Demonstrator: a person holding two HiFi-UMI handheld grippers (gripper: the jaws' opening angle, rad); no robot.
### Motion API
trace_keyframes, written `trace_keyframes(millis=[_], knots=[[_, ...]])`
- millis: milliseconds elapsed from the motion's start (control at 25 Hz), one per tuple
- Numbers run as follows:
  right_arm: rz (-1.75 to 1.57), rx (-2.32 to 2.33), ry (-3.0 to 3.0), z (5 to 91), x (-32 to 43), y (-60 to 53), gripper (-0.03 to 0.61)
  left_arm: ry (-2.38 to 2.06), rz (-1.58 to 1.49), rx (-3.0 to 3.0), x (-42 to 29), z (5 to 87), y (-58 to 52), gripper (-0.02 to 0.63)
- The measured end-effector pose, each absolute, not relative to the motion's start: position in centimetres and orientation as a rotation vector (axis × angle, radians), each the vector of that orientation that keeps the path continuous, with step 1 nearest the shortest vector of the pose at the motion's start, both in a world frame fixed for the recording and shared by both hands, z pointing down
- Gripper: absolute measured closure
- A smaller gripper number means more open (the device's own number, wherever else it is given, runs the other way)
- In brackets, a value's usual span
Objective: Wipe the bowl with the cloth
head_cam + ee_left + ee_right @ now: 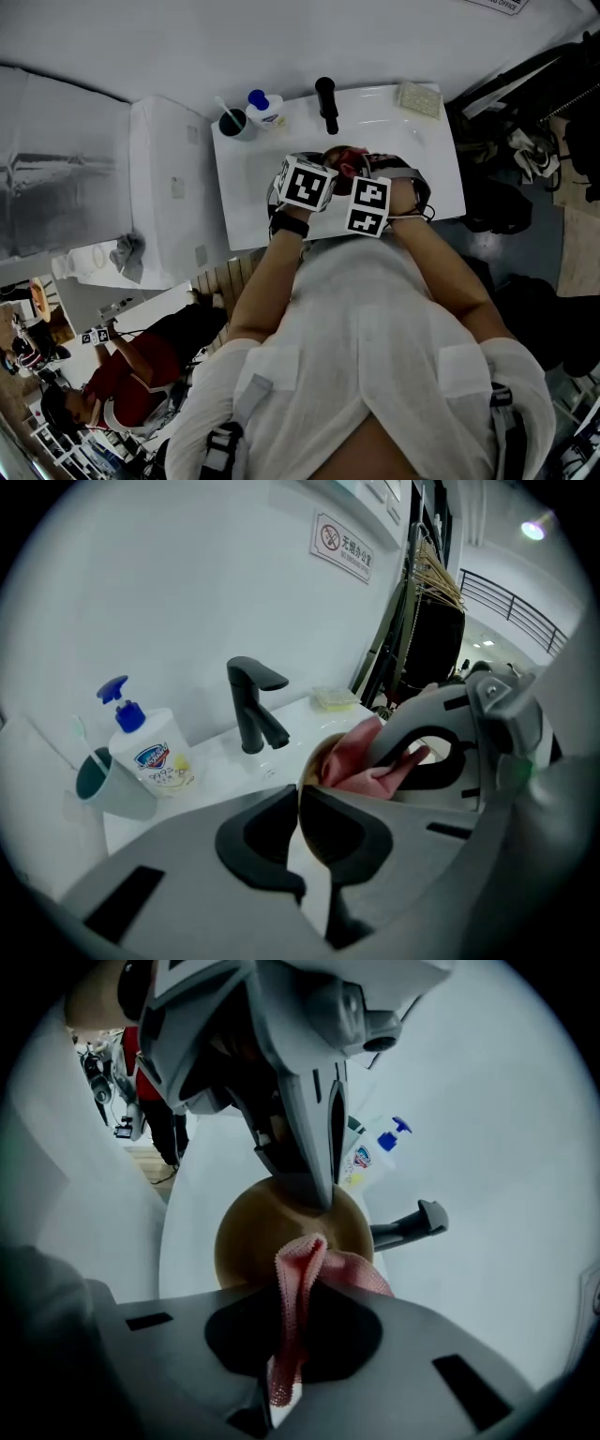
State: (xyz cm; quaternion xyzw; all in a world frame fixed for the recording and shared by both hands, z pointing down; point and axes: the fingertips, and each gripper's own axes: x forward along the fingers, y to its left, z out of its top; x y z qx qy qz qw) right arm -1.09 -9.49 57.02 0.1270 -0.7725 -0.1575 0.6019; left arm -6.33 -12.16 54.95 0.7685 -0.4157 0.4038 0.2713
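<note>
I hold a brown bowl (pixel 248 1241) over the white sink (pixel 253 178). My left gripper (pixel 298 808) is shut on the bowl's rim (pixel 315 761), which stands edge-on between the jaws. A pink cloth (pixel 292 1288) hangs pinched in my right gripper (pixel 286 1335), and its free end lies inside the bowl. In the left gripper view the cloth (pixel 361 761) bunches against the bowl's inside, with the right gripper's grey body just behind it. From the head view the two marker cubes (pixel 305 183) hide most of the bowl, and only a bit of cloth (pixel 349 157) shows.
A black faucet (pixel 326 103) stands at the back of the sink. Left of it are a soap pump bottle (pixel 265 110) and a teal cup (pixel 232 122) with a toothbrush. A soap dish (pixel 417 98) sits at the back right. A white appliance (pixel 169 187) adjoins the sink's left.
</note>
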Motion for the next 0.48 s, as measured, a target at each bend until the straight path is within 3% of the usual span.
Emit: trace_keyframes(millis=[480], knots=[[-0.564,0.325,-1.866,55.9,-4.5,-10.9,0.541,-1.091,1.132,2.078,-5.9,54.3,-11.8,0.594]])
